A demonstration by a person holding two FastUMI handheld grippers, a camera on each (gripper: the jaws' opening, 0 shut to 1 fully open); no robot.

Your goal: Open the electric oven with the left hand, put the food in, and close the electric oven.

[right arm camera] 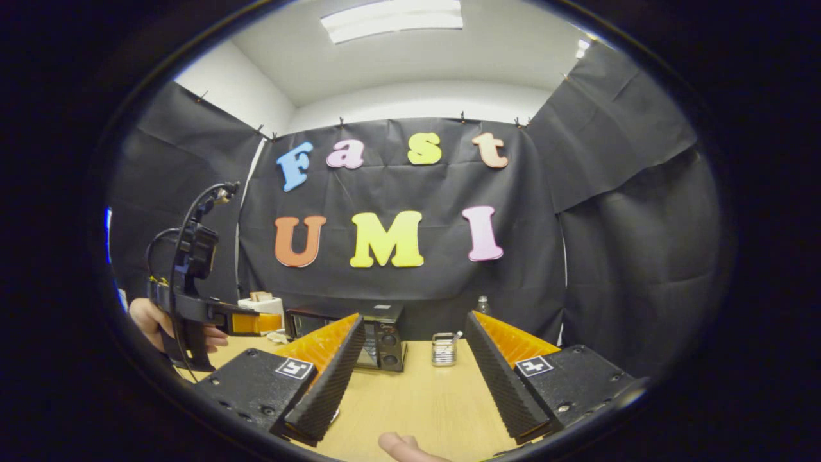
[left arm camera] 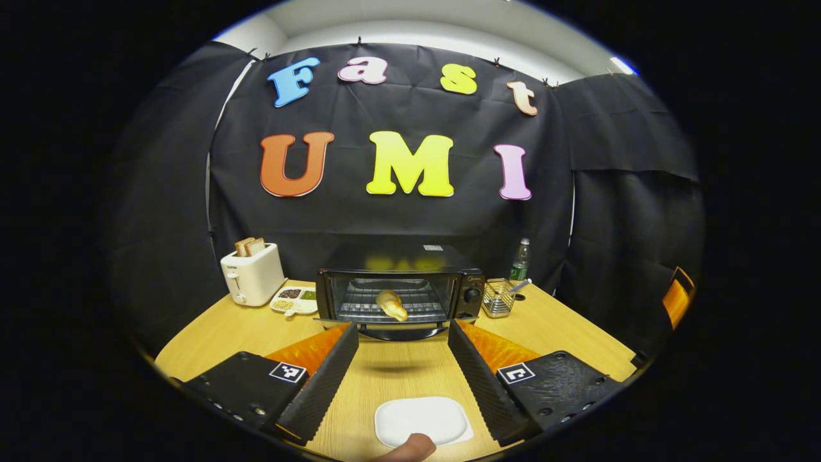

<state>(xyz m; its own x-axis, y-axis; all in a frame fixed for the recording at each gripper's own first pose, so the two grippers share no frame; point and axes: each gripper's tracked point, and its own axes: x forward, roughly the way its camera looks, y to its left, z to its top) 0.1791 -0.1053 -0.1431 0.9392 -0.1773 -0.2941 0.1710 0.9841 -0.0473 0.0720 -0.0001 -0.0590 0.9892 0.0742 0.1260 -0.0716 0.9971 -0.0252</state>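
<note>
The black electric oven (left arm camera: 462,282) stands at the back of the wooden table (left arm camera: 564,327), its door (left arm camera: 401,333) dropped open toward me. A pale bread roll (left arm camera: 392,305) lies on the wire rack inside. My left gripper (left arm camera: 402,326) hovers open in front of the oven, holding nothing, with a white plate (left arm camera: 420,418) bare on the table below it. In the right gripper view, my right gripper (right arm camera: 414,316) is open with nothing in it, back from the oven (right arm camera: 383,346). A hand (right arm camera: 147,321) holds the left gripper (right arm camera: 266,323) at far left.
A white toaster (left arm camera: 252,276) with bread slices and a divided snack tray (left arm camera: 294,300) sit left of the oven. A wire basket (left arm camera: 497,298) and a bottle (left arm camera: 521,260) stand to its right. An orange object (left arm camera: 677,298) shows at the far right edge.
</note>
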